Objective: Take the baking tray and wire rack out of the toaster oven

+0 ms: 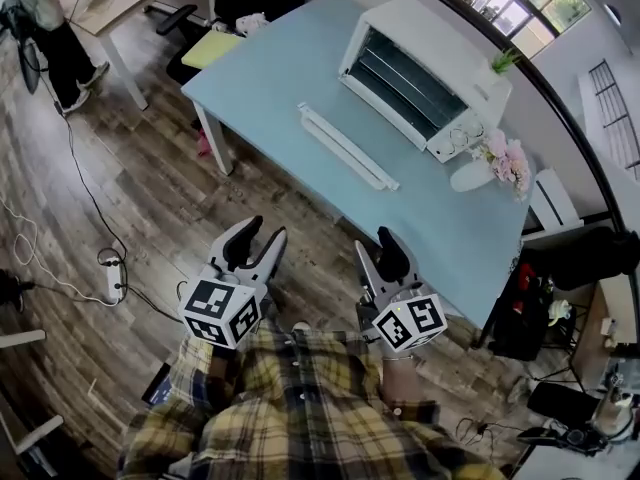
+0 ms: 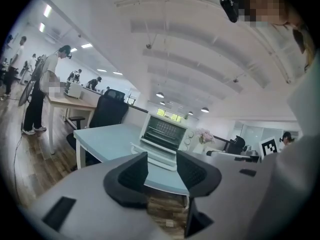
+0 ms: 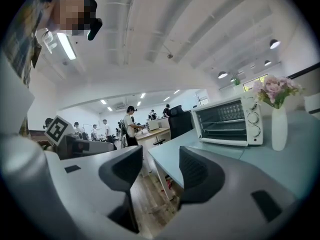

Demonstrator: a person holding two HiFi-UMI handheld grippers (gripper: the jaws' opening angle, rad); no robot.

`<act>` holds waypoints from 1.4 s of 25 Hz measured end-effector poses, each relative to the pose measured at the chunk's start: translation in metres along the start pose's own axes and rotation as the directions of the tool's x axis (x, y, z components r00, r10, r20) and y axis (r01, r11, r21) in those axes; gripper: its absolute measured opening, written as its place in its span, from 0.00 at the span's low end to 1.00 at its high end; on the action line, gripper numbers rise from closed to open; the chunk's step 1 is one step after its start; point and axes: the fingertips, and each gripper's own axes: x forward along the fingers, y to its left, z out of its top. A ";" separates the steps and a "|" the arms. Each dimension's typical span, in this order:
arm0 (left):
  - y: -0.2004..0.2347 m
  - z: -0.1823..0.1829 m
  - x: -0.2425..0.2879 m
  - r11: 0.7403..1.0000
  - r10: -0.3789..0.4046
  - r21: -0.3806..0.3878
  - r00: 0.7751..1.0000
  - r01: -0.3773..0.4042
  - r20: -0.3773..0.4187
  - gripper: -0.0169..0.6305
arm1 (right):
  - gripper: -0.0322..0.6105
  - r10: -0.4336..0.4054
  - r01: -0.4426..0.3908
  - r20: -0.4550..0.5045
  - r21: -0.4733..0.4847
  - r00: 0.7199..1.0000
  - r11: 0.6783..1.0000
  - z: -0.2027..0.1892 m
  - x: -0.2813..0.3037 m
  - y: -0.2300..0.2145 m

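Observation:
A white toaster oven (image 1: 420,73) stands at the far side of the light blue table (image 1: 280,78). Its door (image 1: 347,148) is folded down flat toward me, and dark wire shelves (image 1: 405,86) show inside; I cannot tell tray from rack. My left gripper (image 1: 262,246) and right gripper (image 1: 375,258) hang over the wooden floor, short of the table's near edge, both open and empty. In the left gripper view the oven (image 2: 165,131) sits straight ahead past the open left gripper (image 2: 162,171). In the right gripper view the oven (image 3: 227,121) lies to the right of the open right gripper (image 3: 161,171).
A white vase with pink flowers (image 1: 505,160) stands right of the oven, close to its knobs. A black office chair (image 1: 185,28) with a yellow pad sits at the table's far left end. A person (image 1: 50,38) stands by another desk. A power strip (image 1: 113,278) and cables lie on the floor.

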 end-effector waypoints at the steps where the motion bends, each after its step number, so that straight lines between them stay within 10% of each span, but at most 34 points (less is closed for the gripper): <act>1: 0.012 0.009 0.007 1.000 -0.004 0.003 1.000 0.004 0.003 0.30 | 0.39 -0.008 0.008 0.011 -0.002 1.000 1.000 0.005 0.014 -0.001; 15: 0.132 0.058 0.050 0.997 -0.077 0.020 0.996 0.078 -0.035 0.43 | 0.46 -0.136 0.131 0.089 0.067 0.987 0.989 0.014 0.131 0.007; 35: 0.152 0.067 0.168 0.975 -0.220 -0.058 0.966 0.214 -0.134 0.45 | 0.46 -0.355 0.342 0.052 0.176 0.933 0.923 0.015 0.164 -0.083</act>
